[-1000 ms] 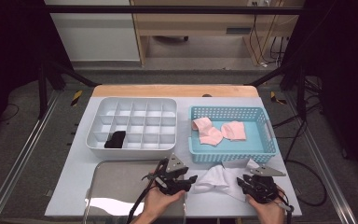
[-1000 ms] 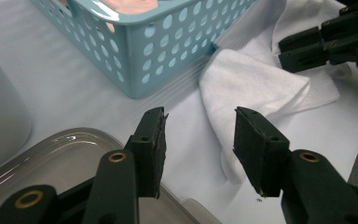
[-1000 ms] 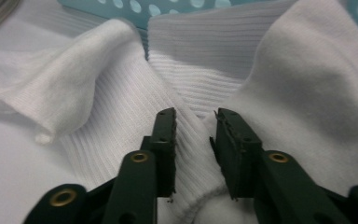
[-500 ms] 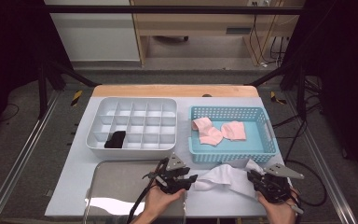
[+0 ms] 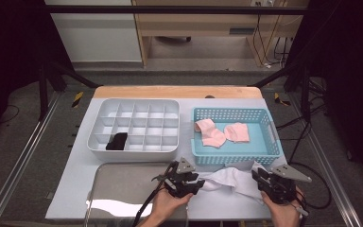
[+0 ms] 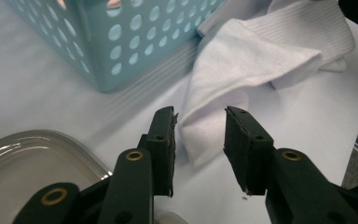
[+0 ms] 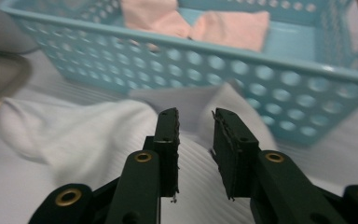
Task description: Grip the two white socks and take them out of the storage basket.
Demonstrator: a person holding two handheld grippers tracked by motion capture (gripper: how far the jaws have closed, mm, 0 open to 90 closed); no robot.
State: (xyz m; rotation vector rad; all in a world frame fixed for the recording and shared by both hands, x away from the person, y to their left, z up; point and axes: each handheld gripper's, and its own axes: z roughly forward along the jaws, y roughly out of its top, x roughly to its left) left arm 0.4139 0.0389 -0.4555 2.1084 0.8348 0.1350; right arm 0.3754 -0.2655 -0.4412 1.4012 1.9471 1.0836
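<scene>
With the white ribbed cotton sock [image 5: 227, 180] flattened, the left gripper [image 6: 199, 135] has been closing, unclamped, the right gripper [image 7: 196, 140] reopening, released; folding probably follows.

Sock [image 7: 98, 135] blurred in right gripper view, far end cut off at left edge; basket [image 6: 121, 42] cropped at top.

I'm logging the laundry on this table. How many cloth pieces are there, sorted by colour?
Pink cloths in the blue basket: 2
White cloth on the table between the grippers: 1
Black cloth in the white divided tray: 1
Total: 4
</scene>
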